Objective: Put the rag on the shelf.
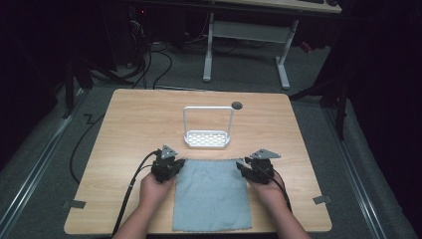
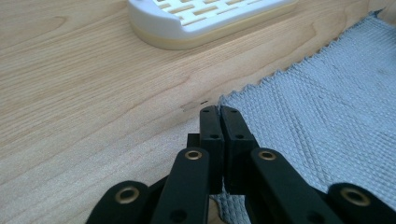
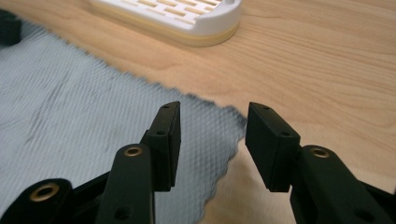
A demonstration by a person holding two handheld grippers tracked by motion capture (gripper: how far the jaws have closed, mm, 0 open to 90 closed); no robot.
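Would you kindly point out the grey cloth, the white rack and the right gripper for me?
grey cloth [image 1: 211,196]: high view, middle of the fabric.
white rack [image 1: 206,139]: high view, its slotted base.
right gripper [image 3: 212,140]: right gripper view, midway between its open fingertips.

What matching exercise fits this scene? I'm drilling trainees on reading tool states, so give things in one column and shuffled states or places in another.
Things:
1. left tool
2. right tool
3. grey cloth
4. white rack

States or places:
A. lies flat between the hands
B. jaws apart over a cloth corner
C. stands beyond the cloth's far edge
D. jaws together at a cloth corner

Pairs: 1-D, 2-B, 3-A, 4-C
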